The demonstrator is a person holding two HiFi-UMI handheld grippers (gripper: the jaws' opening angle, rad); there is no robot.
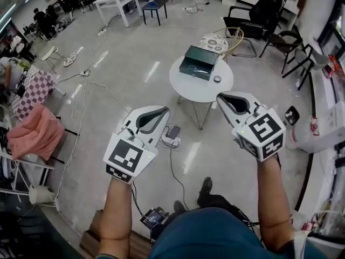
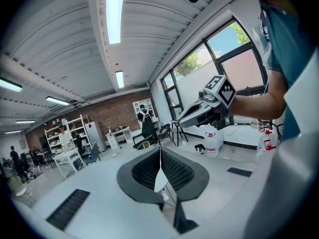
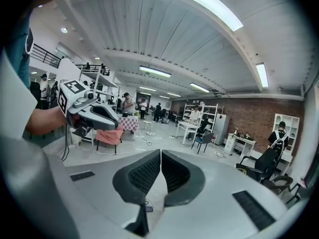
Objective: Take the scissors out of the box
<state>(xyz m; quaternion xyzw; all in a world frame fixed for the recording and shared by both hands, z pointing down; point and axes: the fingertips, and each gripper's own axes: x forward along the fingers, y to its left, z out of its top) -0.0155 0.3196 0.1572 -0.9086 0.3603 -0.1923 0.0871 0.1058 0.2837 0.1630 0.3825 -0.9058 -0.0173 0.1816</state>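
In the upper middle of the head view, a dark green box (image 1: 198, 62) sits on the far side of a round white table (image 1: 190, 88), with a small round object (image 1: 217, 79) just beside it toward the right rim. The scissors cannot be made out from here; whether they lie in the box is not visible.

Below the table in the frame, the left gripper (image 1: 161, 112) is held at center-left and the right gripper (image 1: 222, 97) at center-right, each pointing up the frame toward the table and well apart from the box. The right gripper's tip overlaps the table's near edge in the picture.

In the left gripper view, the left gripper (image 2: 160, 149) is clenched: its ribbed pads meet along a thin line with nothing between them, and the right gripper (image 2: 181, 124) shows at the right middle. In the right gripper view, the right gripper (image 3: 160, 154) is likewise pressed together at the tips and empty, and the left gripper (image 3: 117, 124) appears at the left.

A pink cloth (image 1: 33, 133) drapes over furniture at the left edge of the head view, and a wicker chair (image 1: 220, 41) stands just behind the table.
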